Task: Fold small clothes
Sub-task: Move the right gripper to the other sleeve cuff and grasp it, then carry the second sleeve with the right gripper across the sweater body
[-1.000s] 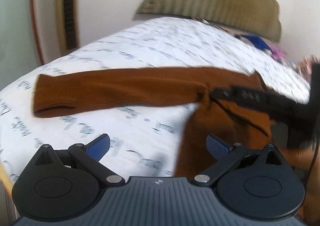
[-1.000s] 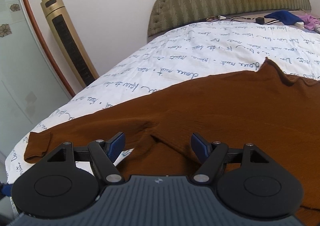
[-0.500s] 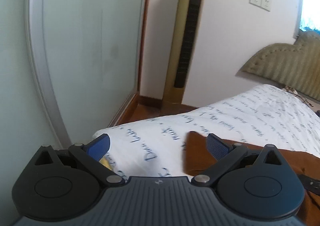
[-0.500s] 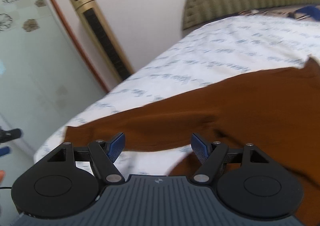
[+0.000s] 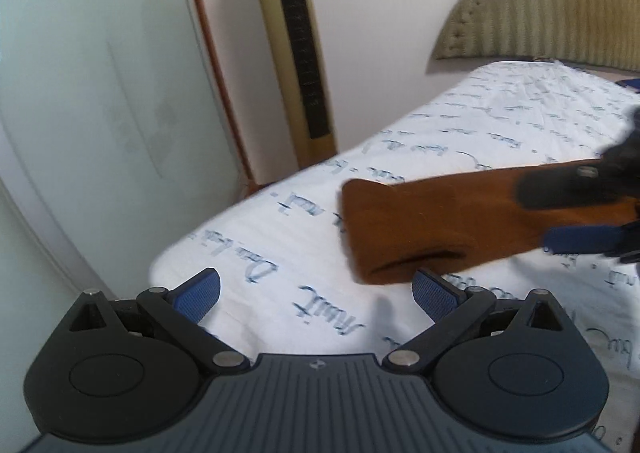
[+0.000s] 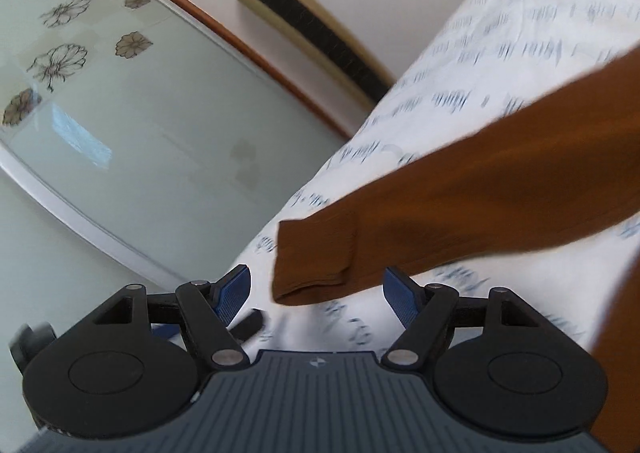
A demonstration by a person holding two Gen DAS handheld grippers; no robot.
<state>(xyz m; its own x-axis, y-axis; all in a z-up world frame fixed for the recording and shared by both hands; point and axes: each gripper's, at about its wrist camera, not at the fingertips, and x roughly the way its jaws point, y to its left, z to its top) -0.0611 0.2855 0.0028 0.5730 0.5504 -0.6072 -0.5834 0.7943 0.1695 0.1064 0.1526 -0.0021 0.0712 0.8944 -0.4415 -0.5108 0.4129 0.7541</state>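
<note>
A brown knit garment lies on the bed, one long sleeve (image 5: 460, 213) stretched out flat and ending in a ribbed cuff (image 5: 392, 253). My left gripper (image 5: 318, 295) is open and holds nothing, with the cuff just ahead of its right pad. My right gripper (image 5: 568, 213) comes in from the right edge, blurred and open, one finger at each edge of the sleeve. In the right wrist view, the right gripper (image 6: 318, 293) is open with the cuff (image 6: 316, 261) just beyond its fingertips. The sleeve (image 6: 500, 181) runs up to the right.
The bed (image 5: 500, 125) has a white sheet printed with blue handwriting, and its corner falls away at the left. A gold tower fan (image 5: 298, 53) stands by the wall, beside a glass door (image 6: 140, 125) with flower prints. An olive padded headboard (image 5: 560, 5) is at the far right.
Both views have swung left, from the garment's body along the sleeve to its cuff at the bed's corner. Both grippers have stayed open. The right gripper now straddles the sleeve.
</note>
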